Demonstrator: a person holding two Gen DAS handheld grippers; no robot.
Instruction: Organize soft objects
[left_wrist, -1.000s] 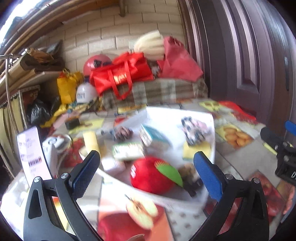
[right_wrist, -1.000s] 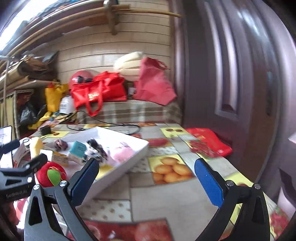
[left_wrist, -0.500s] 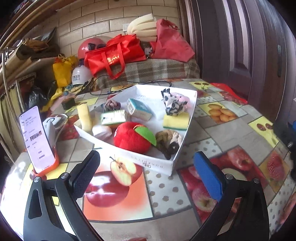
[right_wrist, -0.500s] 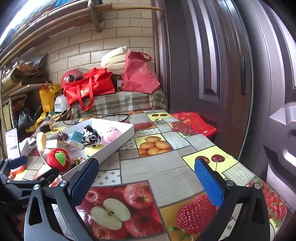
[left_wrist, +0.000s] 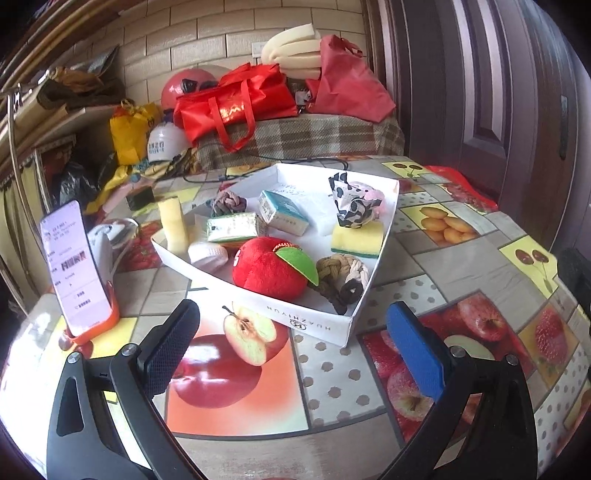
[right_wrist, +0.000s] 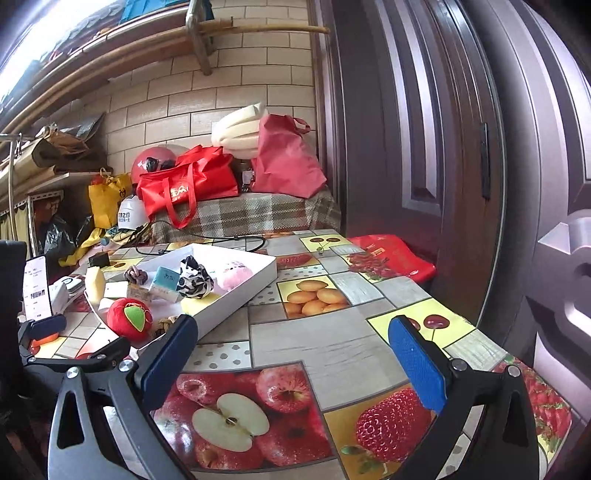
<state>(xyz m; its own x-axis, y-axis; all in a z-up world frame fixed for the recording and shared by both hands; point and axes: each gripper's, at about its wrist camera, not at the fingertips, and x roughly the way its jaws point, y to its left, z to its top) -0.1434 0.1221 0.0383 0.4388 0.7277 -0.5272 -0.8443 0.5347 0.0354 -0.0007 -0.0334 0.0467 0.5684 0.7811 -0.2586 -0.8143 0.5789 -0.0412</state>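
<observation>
The left claw (left_wrist: 291, 343) hangs over the tabletop (left_wrist: 332, 376) with its two fingers spread wide and nothing between them, just short of the near corner of a white box (left_wrist: 317, 321). The box lies on the fruit-patterned cloth and holds the soft things. A red plush apple (left_wrist: 271, 267) with a green leaf sits at its near wall, and a knotted rope toy (left_wrist: 341, 275) lies just beside it on the right. Behind those a yellow sponge (left_wrist: 356, 242) carries a black-and-white cloth bundle (left_wrist: 352, 203), with a pink plush (right_wrist: 236, 275) tucked against it. Toward the middle are a teal packet (left_wrist: 282, 212), a green packet (left_wrist: 231, 229), a small white pad (left_wrist: 208, 254) and a grey knotted cloth (left_wrist: 227, 201). A pale yellow foam roll (left_wrist: 173, 225) stands upright at the left wall of the box. A phone (left_wrist: 75, 269) leans in an orange stand on the tabletop, left of the box. The right claw (right_wrist: 291, 350) is also spread wide and empty, over the bare cloth well to the right of the box, with the left claw seen at the lower left of its view.
</observation>
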